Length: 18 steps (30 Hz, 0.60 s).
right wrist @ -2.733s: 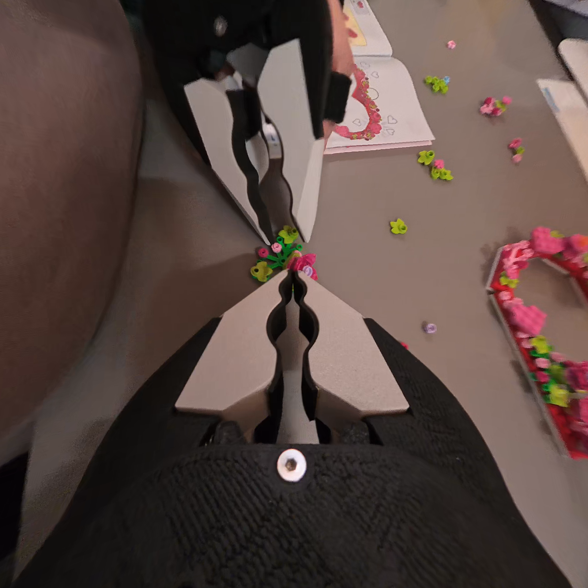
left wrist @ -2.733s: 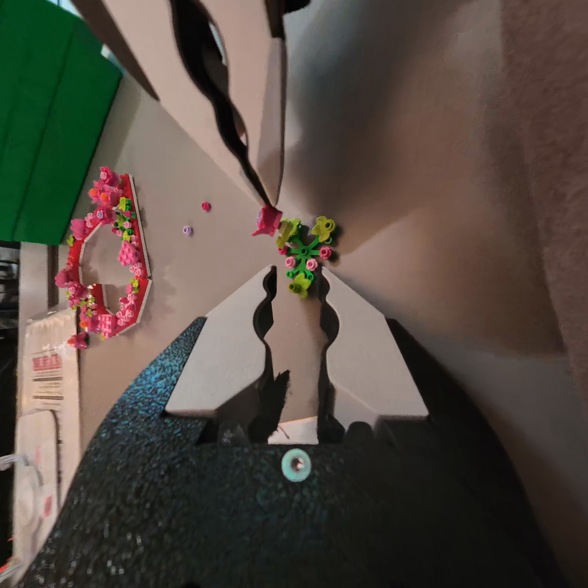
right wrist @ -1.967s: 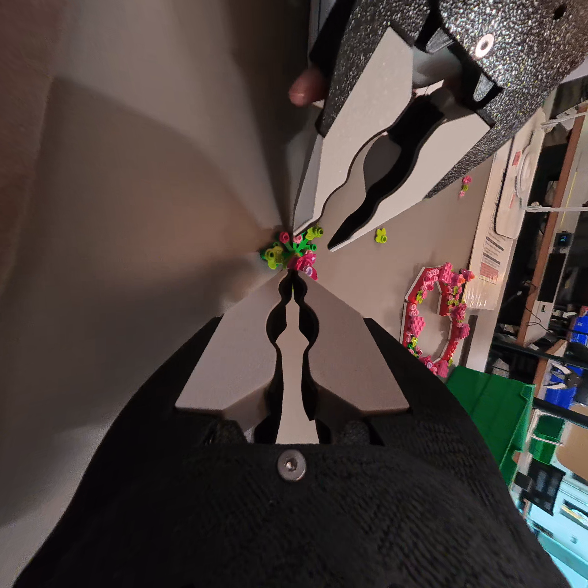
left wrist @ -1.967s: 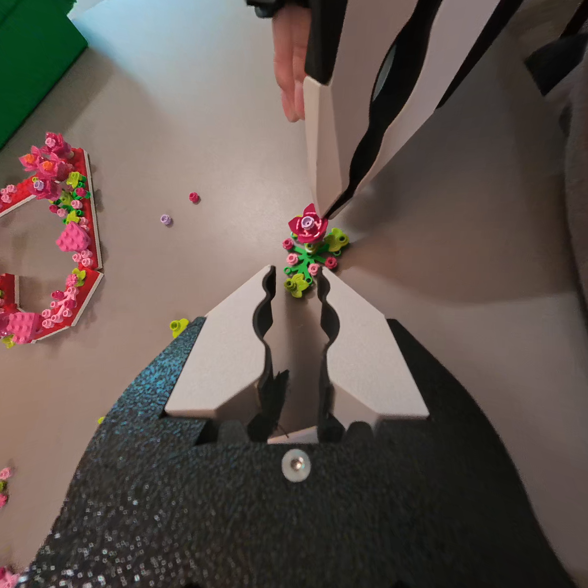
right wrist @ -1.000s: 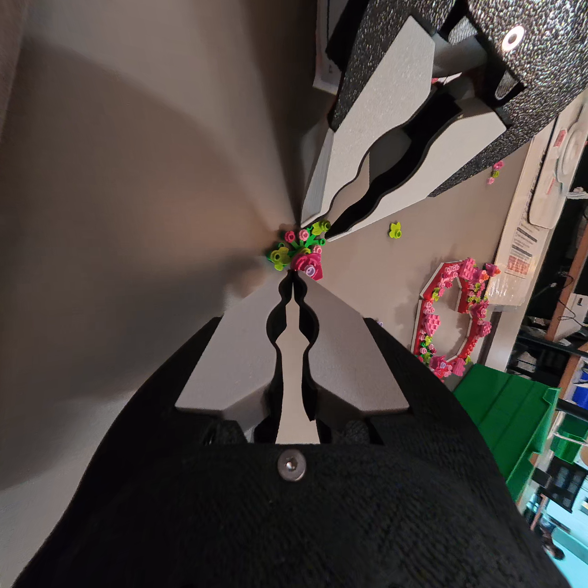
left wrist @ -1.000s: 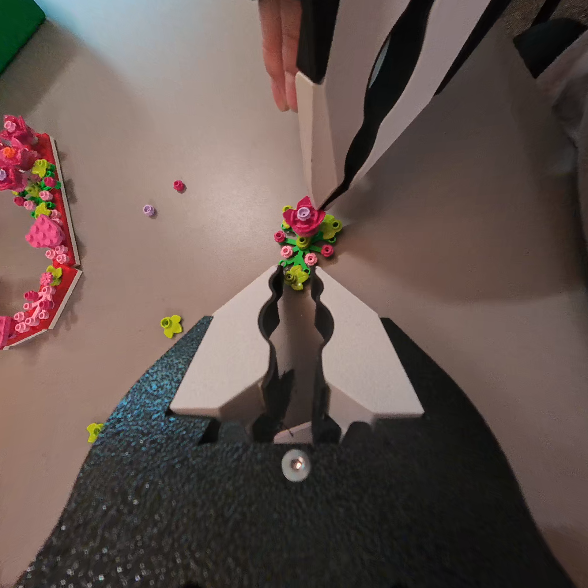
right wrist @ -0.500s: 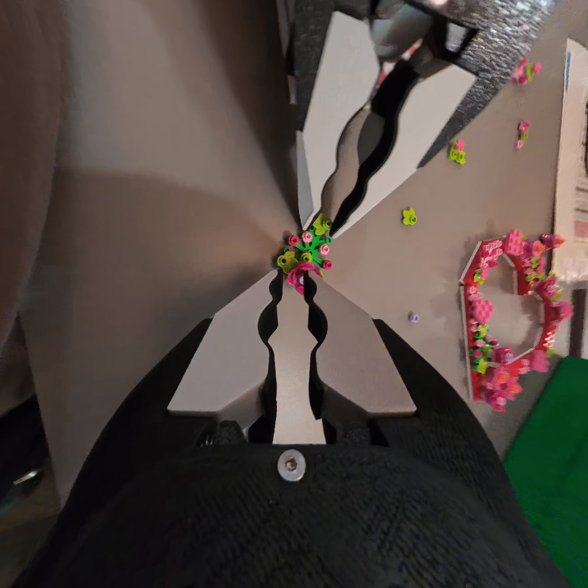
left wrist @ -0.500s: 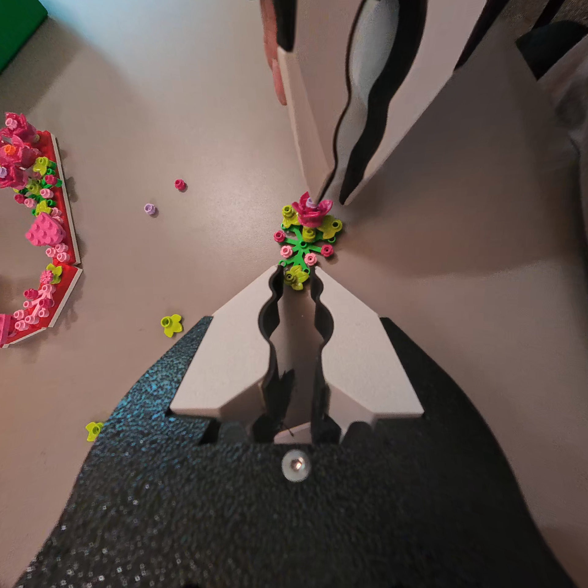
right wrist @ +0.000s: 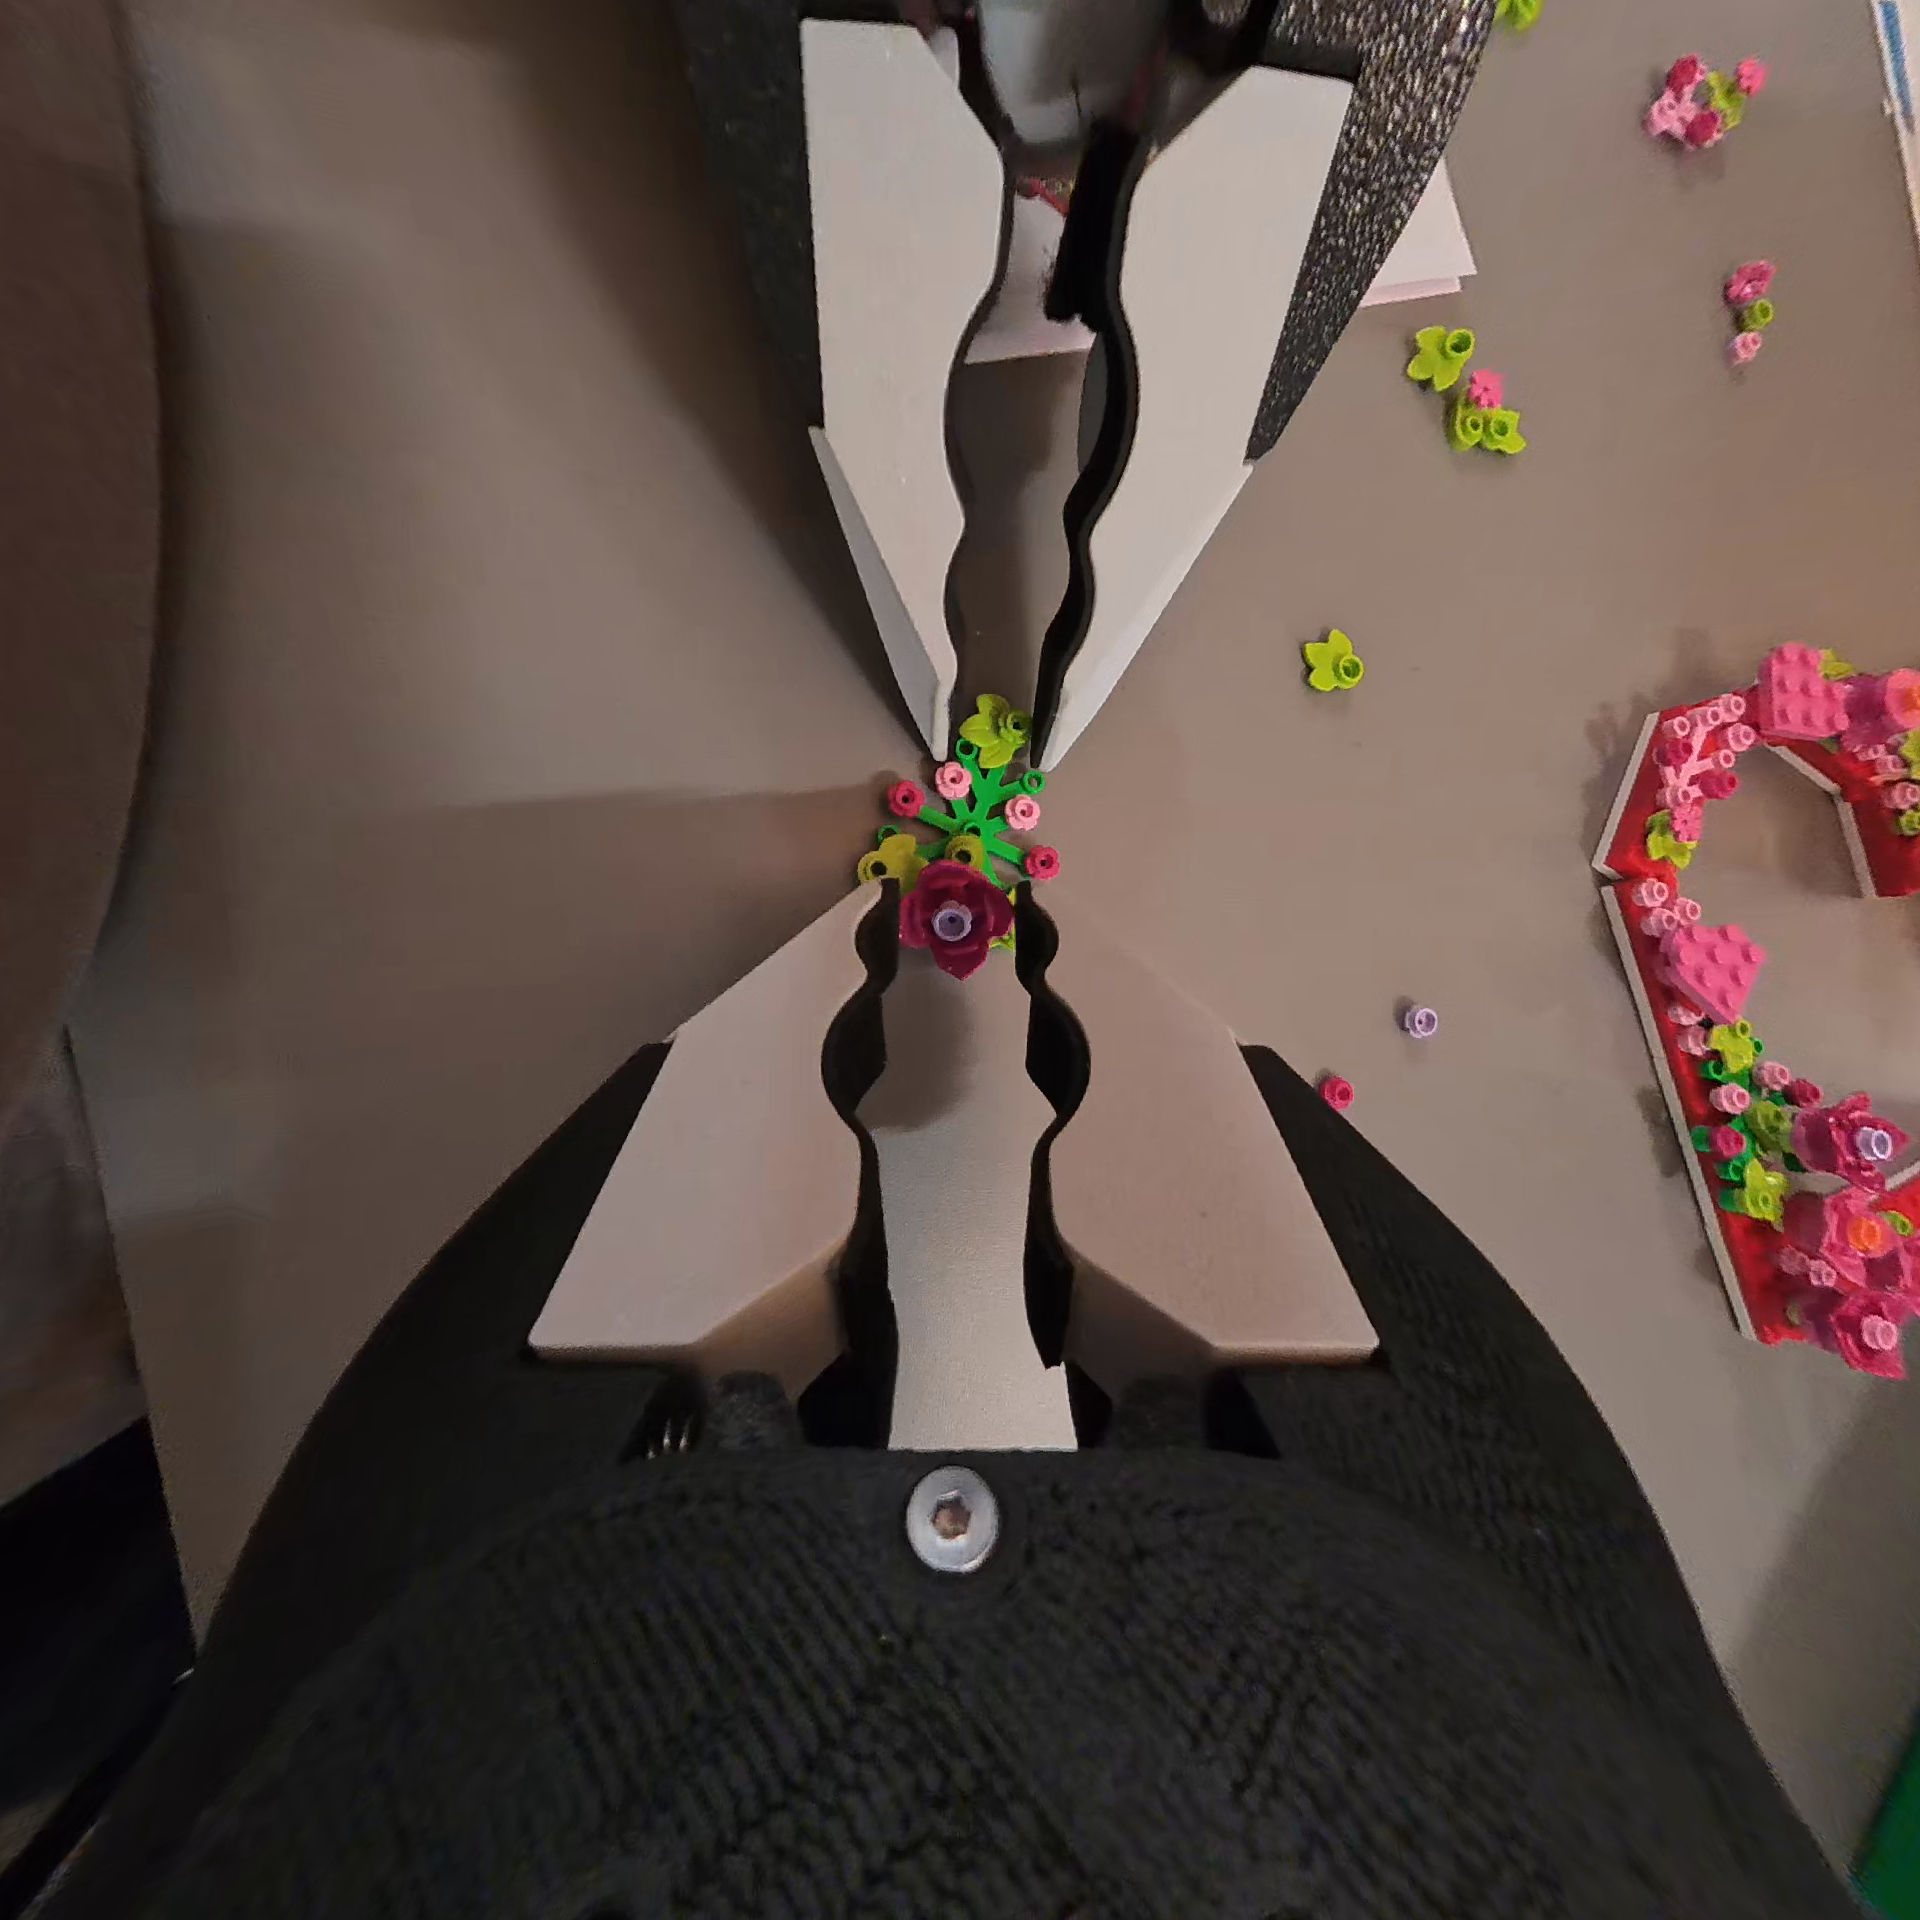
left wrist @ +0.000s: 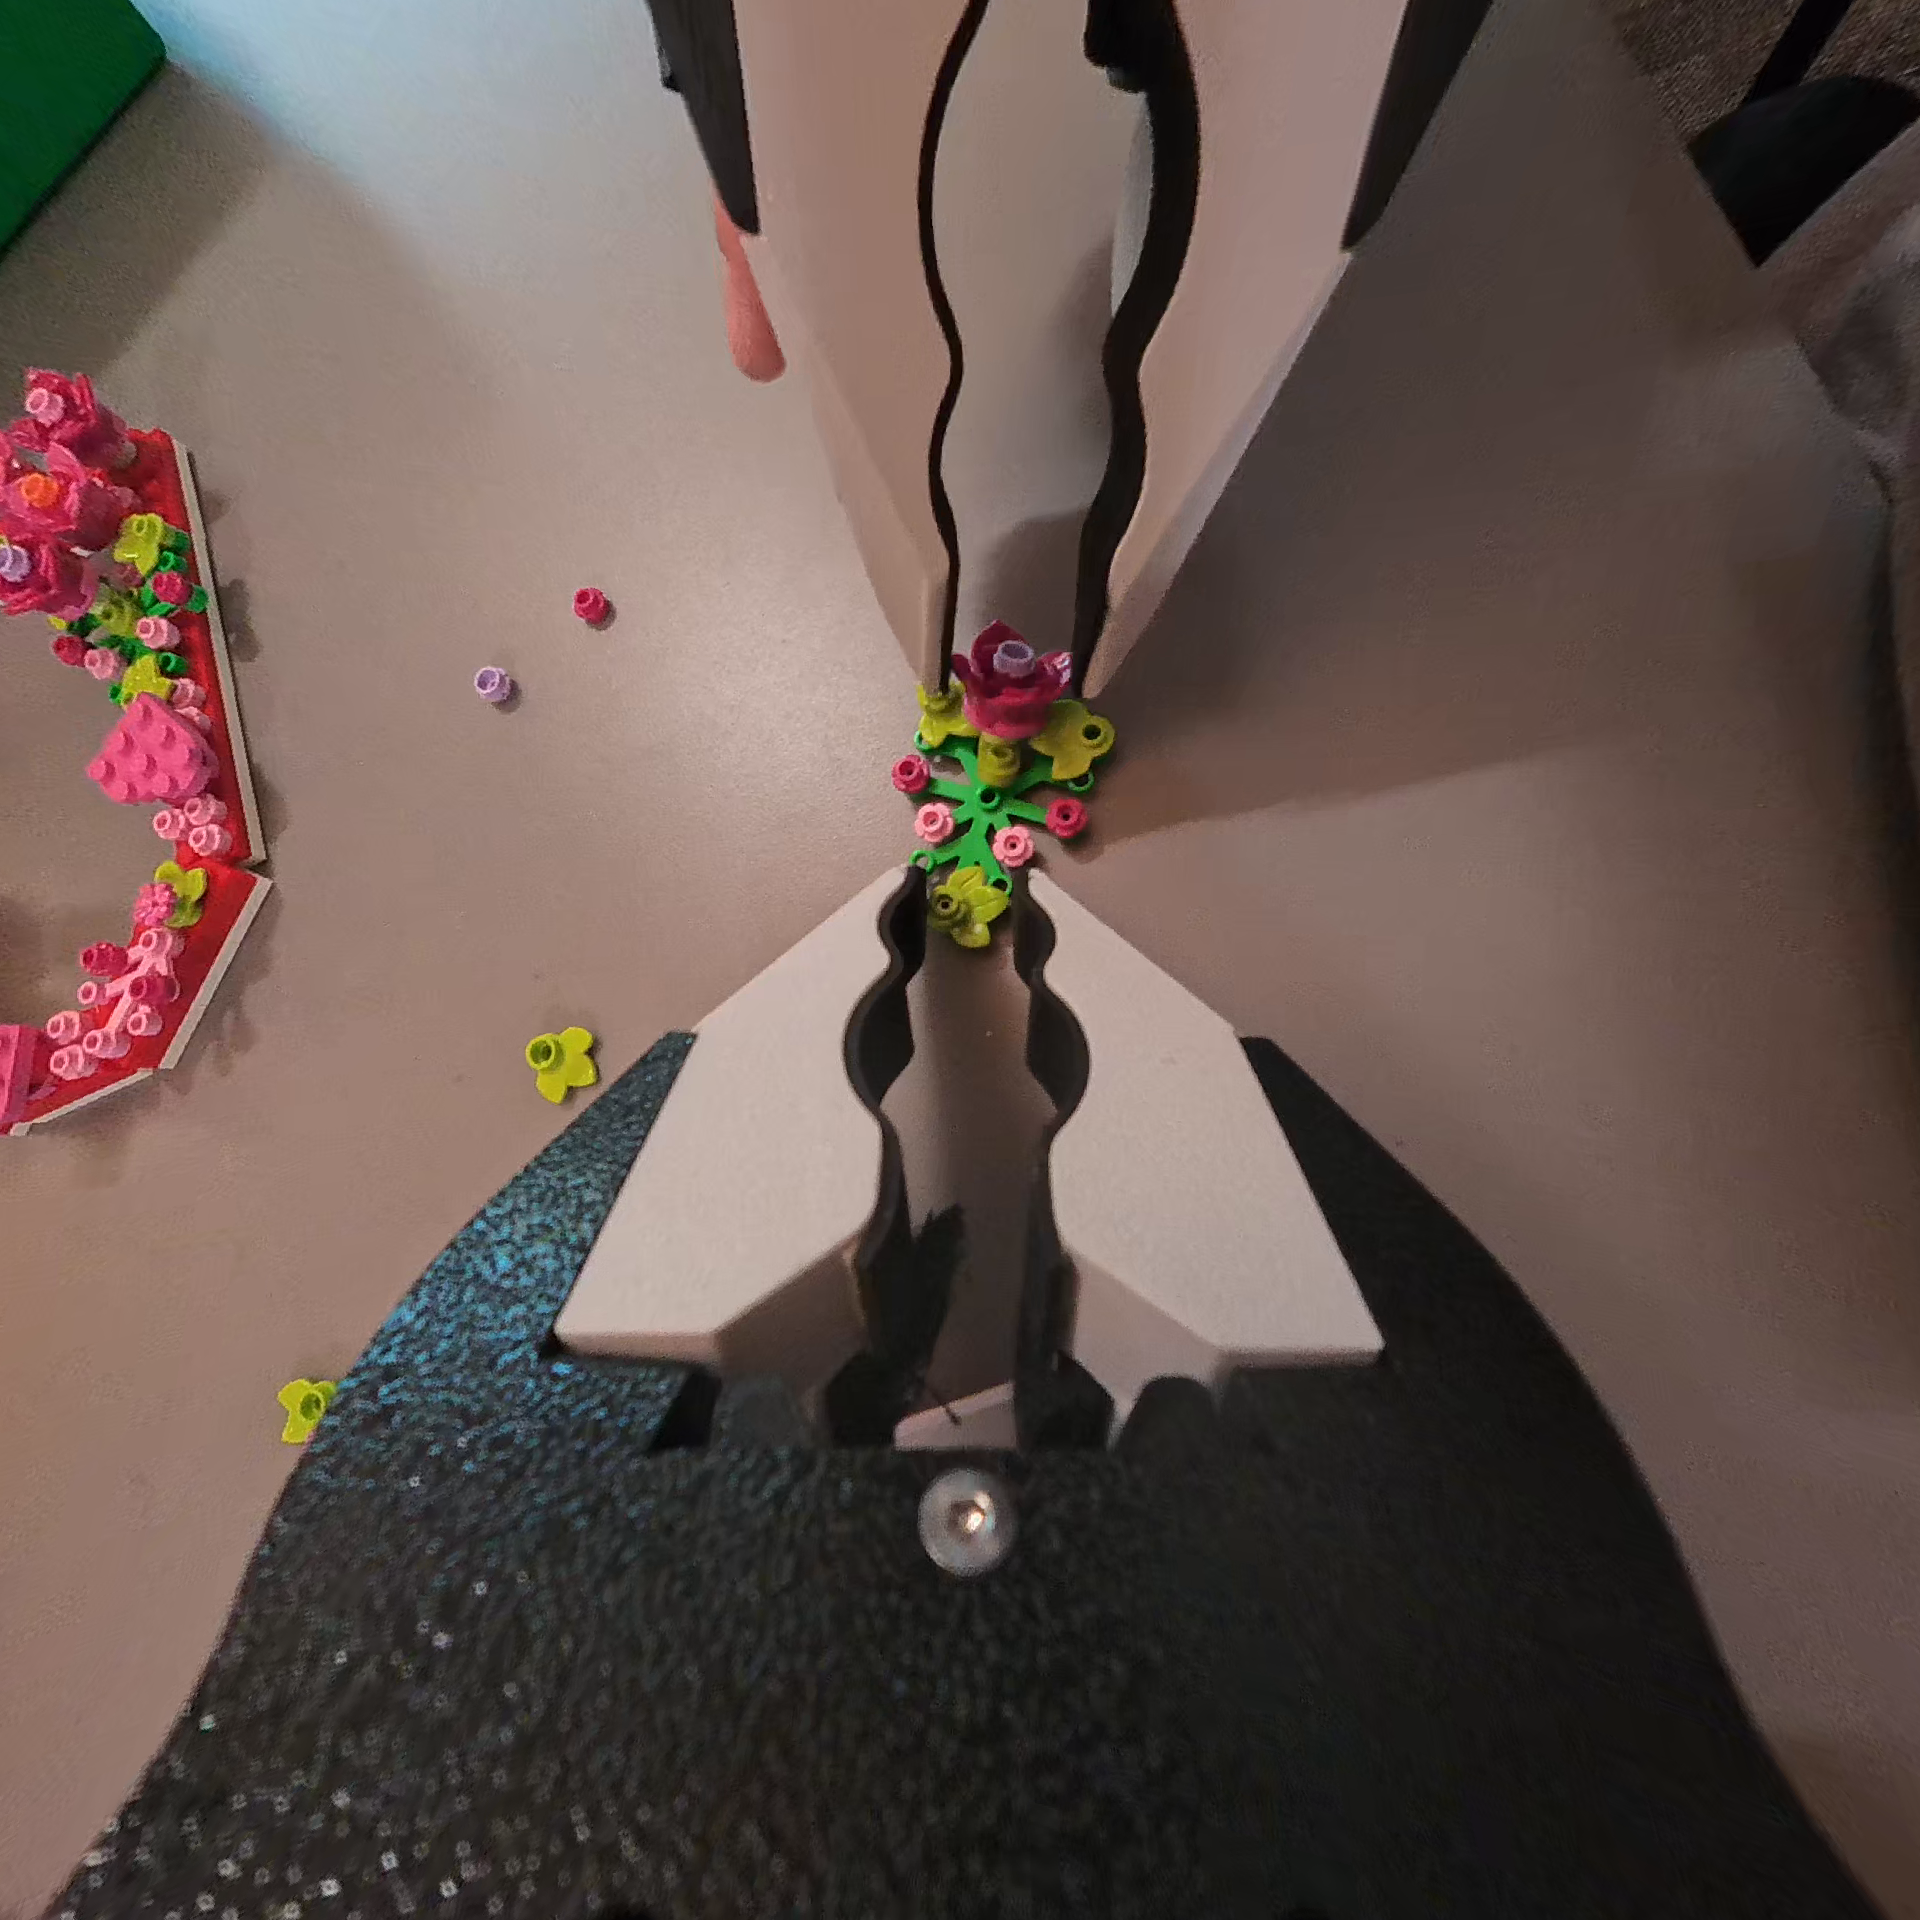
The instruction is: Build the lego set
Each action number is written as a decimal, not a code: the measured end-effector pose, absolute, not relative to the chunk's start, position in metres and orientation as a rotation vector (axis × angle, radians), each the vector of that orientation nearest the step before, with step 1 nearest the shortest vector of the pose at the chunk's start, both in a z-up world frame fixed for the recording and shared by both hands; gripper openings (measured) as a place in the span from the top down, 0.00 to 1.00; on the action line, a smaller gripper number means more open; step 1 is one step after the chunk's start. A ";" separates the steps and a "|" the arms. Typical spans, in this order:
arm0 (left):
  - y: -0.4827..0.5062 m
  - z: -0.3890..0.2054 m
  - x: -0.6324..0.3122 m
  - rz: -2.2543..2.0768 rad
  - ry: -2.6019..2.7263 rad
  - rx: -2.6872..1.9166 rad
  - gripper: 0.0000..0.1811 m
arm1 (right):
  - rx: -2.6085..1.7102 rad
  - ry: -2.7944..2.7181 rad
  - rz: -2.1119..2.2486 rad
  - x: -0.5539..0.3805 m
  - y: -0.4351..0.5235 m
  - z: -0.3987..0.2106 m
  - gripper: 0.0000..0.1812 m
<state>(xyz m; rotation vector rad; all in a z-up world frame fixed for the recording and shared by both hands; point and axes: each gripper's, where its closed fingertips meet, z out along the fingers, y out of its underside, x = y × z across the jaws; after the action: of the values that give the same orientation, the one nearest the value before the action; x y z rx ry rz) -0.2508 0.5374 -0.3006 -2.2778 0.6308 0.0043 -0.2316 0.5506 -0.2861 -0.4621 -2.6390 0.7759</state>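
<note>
Green sprig (left wrist: 985,808) flat on the grey table (left wrist: 520,312), between the two opposed grippers: pink studs and lime leaves on its arms, a magenta rose (right wrist: 952,918) on one end.

Left gripper (left wrist: 968,891) spread, tips flanking the lime leaf (left wrist: 966,902) at the sprig's near end. Right gripper (right wrist: 954,902) spread, tips either side of the rose; contact unclear.

Farther off, red heart frame (right wrist: 1766,1018) with pink flowers; loose pieces scattered.

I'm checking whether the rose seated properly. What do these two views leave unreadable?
- Rose underside: its petals hide the joint with the green stem piece in both views.
- Red heart frame: cut by the edge in both.
- Booklet: mostly behind the left gripper, right wrist view.
</note>
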 end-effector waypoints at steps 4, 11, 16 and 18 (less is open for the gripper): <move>0.538 -0.301 -0.251 0.010 0.616 -2.282 0.92 | -0.481 -2.641 0.762 -0.239 0.550 -0.280 1.00; 0.539 -0.301 -0.251 0.013 0.596 -2.283 0.92 | -0.520 -2.715 0.709 -0.237 0.557 -0.278 0.97; 0.539 -0.301 -0.251 0.013 0.591 -2.277 0.92 | -0.663 -2.689 0.836 -0.234 0.559 -0.280 0.83; 0.539 -0.301 -0.251 0.009 0.587 -2.276 0.92 | -0.704 -2.653 0.840 -0.233 0.558 -0.283 0.80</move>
<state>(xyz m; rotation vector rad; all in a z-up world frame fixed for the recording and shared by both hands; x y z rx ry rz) -0.2509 0.5392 -0.3007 -2.2756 0.5874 0.0091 -0.2330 0.5581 -0.2831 -0.7038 -2.6532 0.8396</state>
